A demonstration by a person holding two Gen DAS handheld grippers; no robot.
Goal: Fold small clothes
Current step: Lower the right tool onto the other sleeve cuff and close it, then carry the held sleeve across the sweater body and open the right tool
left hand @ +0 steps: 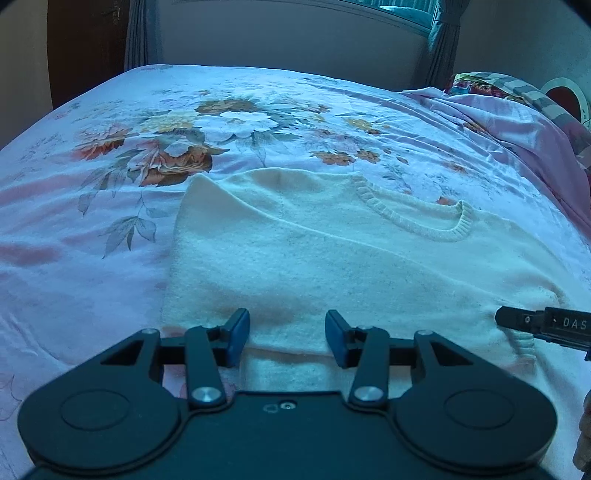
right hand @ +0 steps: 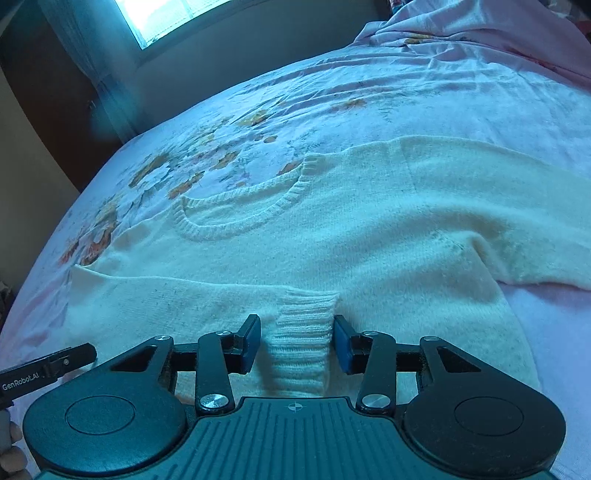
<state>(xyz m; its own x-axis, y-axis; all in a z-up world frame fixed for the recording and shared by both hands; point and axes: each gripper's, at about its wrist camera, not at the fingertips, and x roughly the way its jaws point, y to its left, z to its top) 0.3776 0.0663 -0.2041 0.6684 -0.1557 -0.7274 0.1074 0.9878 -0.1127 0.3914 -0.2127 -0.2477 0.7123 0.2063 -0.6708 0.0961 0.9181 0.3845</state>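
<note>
A cream knit sweater (left hand: 295, 251) lies flat on the bed, its ribbed neckline (left hand: 436, 221) toward the far right. One sleeve is folded across the body, and its ribbed cuff (right hand: 303, 354) lies between the jaws of my right gripper (right hand: 297, 336). Those jaws stand open, the blue pads a little off the cuff on both sides. The other sleeve (right hand: 517, 221) runs off to the right. My left gripper (left hand: 288, 332) hangs open over the sweater's near edge with nothing between its pads. A finger of the right gripper (left hand: 535, 323) shows at the right edge of the left wrist view.
A pink floral sheet (left hand: 147, 129) covers the bed around the sweater. A crumpled pink quilt (left hand: 498, 118) is heaped at the far right. Beyond the bed are a wall, curtains (left hand: 443, 44) and a bright window (right hand: 162, 18).
</note>
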